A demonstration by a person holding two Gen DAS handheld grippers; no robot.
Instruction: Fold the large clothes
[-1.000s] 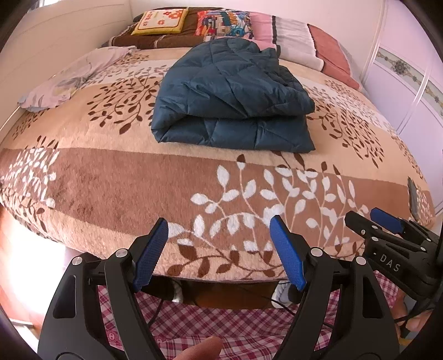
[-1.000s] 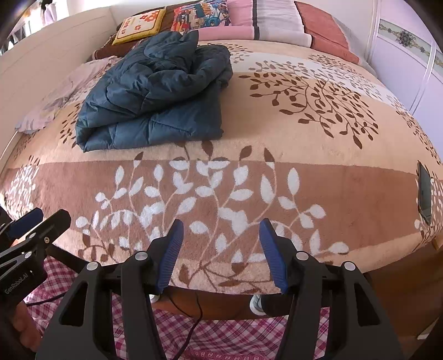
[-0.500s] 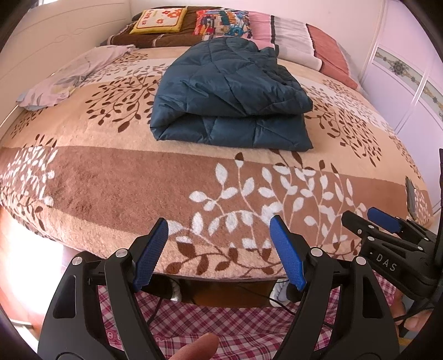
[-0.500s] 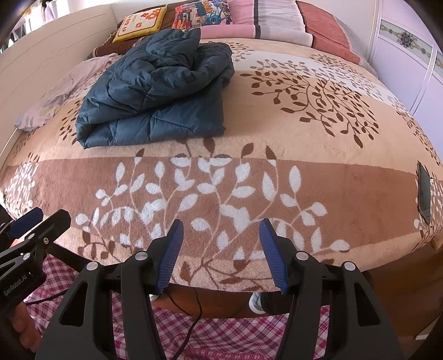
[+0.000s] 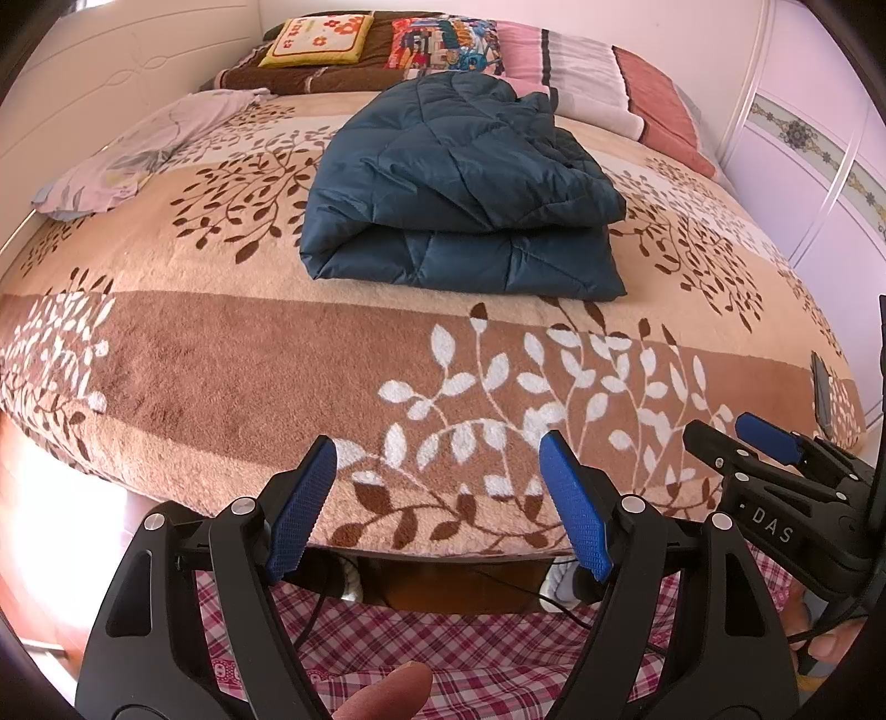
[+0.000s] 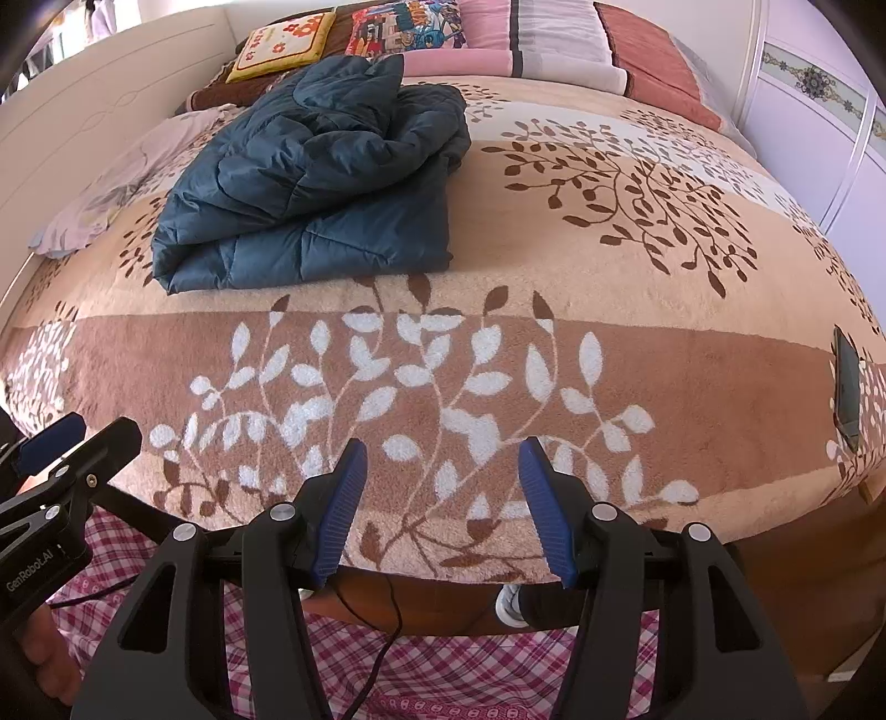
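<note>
We hold both grippers off the bed's near edge, left gripper [image 5: 437, 504] and right gripper [image 6: 443, 507] spread wide, empty; the folded jacket [image 5: 459, 188] lies mid-bed [image 5: 221, 354].

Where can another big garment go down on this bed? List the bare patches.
Free: the brown band between the folded blue jacket and the bed's near edge; the beige stretch right of the jacket, up to the phone. Crowded: pillows and the lilac cloth, far left.

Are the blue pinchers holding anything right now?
No. The left gripper and right gripper are both open and empty; the folded blue jacket lies untouched on the bed.
</note>
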